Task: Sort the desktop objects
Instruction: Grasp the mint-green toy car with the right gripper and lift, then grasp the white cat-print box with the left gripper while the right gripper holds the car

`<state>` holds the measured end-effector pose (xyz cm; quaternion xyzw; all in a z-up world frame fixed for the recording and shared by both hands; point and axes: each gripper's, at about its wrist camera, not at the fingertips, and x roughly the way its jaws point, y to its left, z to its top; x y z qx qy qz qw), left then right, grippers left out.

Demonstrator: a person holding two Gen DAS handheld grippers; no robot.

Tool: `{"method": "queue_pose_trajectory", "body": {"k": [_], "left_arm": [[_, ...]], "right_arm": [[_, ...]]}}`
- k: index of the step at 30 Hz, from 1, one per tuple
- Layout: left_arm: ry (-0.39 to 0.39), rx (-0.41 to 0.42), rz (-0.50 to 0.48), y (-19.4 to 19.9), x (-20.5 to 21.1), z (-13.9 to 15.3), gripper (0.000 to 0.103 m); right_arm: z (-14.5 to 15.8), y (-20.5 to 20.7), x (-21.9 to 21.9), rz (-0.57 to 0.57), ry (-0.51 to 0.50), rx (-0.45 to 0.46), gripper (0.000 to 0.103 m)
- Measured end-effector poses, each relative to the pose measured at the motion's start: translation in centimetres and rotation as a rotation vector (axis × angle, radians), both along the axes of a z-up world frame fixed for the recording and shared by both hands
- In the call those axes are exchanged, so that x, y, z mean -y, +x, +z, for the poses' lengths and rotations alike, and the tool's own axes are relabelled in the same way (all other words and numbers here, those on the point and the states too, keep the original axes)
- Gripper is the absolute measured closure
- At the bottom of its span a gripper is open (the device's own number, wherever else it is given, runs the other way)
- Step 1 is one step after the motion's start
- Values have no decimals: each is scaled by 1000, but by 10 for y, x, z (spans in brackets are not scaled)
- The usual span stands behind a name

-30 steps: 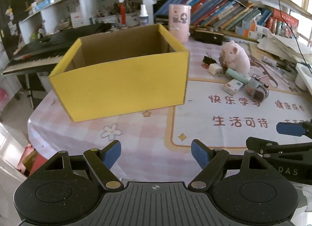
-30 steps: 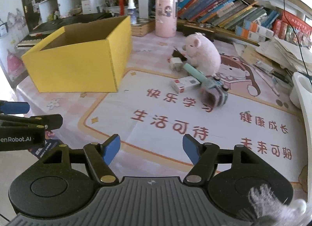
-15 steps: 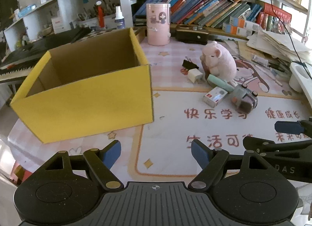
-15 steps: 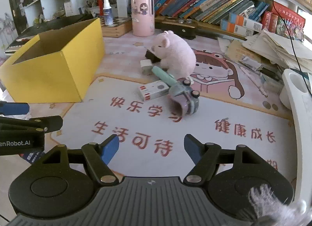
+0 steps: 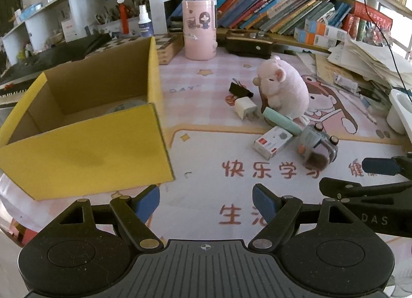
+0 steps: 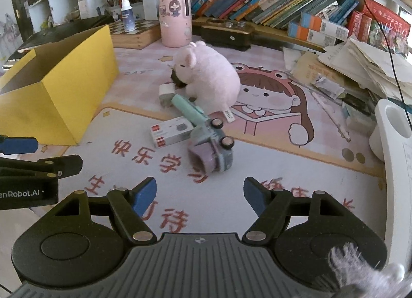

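Note:
An open yellow cardboard box (image 5: 85, 148) (image 6: 59, 87) stands at the left of the desk. A pink plush pig (image 5: 283, 87) (image 6: 208, 74) sits mid-desk. Beside it lie a white charger cube (image 5: 246, 108), a black binder clip (image 5: 239, 89), a mint green tube (image 5: 282, 120) (image 6: 189, 108), a small white and red carton (image 5: 273, 141) (image 6: 172, 134) and a grey-purple toy truck (image 5: 318, 147) (image 6: 212, 151). My left gripper (image 5: 206, 201) is open and empty, near the box's front right corner. My right gripper (image 6: 199, 195) is open and empty, just short of the toy truck.
A pink cylindrical canister (image 5: 199, 29) (image 6: 176, 16) stands at the back. Books (image 5: 270, 12) line the rear shelf. Loose papers (image 6: 360, 66) pile at the right, with a white holder (image 6: 394, 128) by the right edge. A spray bottle (image 6: 127, 12) stands on a chessboard box.
Both grippers have moved forward and to the right toward the pile of objects. The yellow box has slid to the left in both views. Both jaws have stayed open.

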<state>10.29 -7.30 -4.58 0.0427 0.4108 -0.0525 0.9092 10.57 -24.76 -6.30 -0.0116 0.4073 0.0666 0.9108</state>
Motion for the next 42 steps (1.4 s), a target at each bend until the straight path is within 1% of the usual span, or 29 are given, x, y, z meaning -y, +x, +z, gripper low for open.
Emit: {"method": "queue_pose_trajectory", "body": {"k": [5,9,12,17,23,24,25,30,38,42], "left_arm": [[4,-5,18,9,13,-2,22],[11,-11,33,16,22,-4,22],[19,-18,43,20,29,-5,22],[32,-28,60,25,39,-6,22],[42,-42,81,30,48,-9,22],[43,-44,83,32,50,-9,22],[44,-45,83,33,52,-10,22],[46,-52,70,41,62,-12,22],[58,-59,28,57,82,-15,22],[60,-67,18,65,88,-18,22]], "right_arm": [[-2,17,12,21,3,-1,30],[-5,31,18,58,1,-3,32],[-10,42,20,97,-4,-18,32],[-19,59,20,190,-27,-45,37],[-25,78,21,284,-26,-66,49],[-25,80,21,295,-18,-67,58],[-25,82,22,306,-9,-69,61],[-19,87,36,278,28,-47,61],[-4,89,73,174,103,-29,61],[-3,88,86,134,131,-30,61]]}}
